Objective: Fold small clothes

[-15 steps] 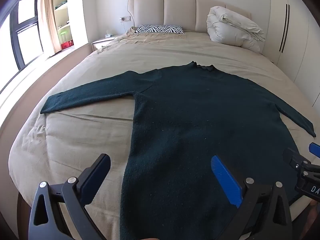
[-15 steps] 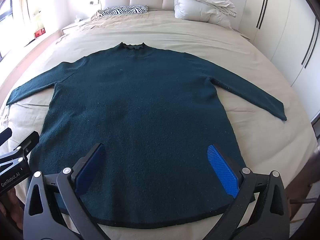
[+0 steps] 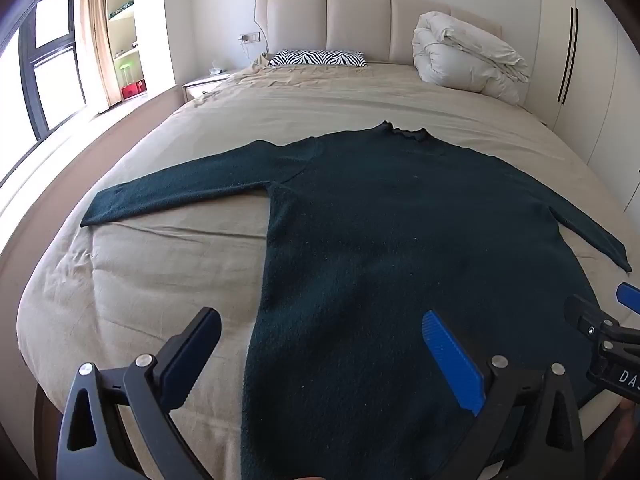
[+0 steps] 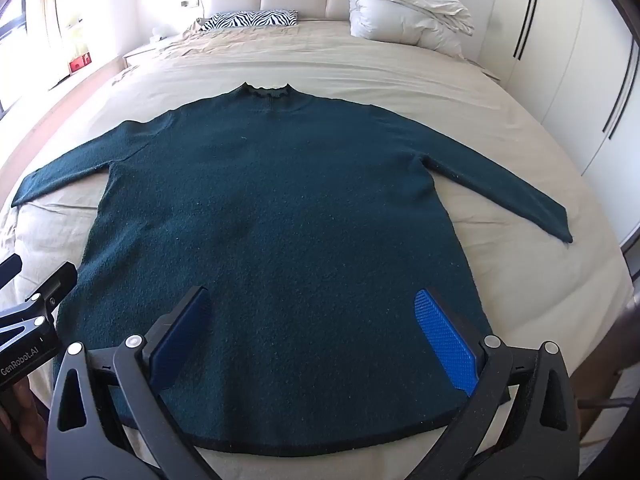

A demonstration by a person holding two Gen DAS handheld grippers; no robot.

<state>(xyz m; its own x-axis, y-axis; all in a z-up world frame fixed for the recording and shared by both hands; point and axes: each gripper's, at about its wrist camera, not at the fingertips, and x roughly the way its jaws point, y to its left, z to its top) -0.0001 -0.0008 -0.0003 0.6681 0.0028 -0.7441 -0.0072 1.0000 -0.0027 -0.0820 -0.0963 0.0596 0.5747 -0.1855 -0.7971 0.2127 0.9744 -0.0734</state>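
Left wrist view, bedroom: dark green sweater (image 3: 400, 240) lies flat, face up, across the foot half of the bed (image 3: 160, 280), collar toward the headboard (image 3: 360, 20), both sleeves spread out to the sides. Vs. half a sec ago almost nothing has changed: garment hasn't shifted, no crease or fold added, and both tools hover at much the same spots near the hem. Left gripper (image 3: 320, 344) is spread wide and empty, one finger over bare sheet, the other over the sweater's left side edge. Right gripper (image 4: 316, 320) is likewise wide apart, holding nothing, poised above the lower body of the knit just short of the hem; its tip also shows at the right rim of the left view. Judgement: spreading looks done, folding not yet begun, and the pause suggests lining up for a first grab, prob. hem corners or a sleeve. Around it: zebra-print pillow (image 3: 318, 58) and bundled white duvet (image 3: 468, 56) sit up by the headboard, well apart from the sweater; nightstand (image 3: 206, 84) and window (image 3: 44, 64) at left, wardrobe doors (image 4: 560, 60) at right. Nothing lies on or beside the garment to block a fold, tho the soft, wrinkled sheet could get pinched along w/ the knit.
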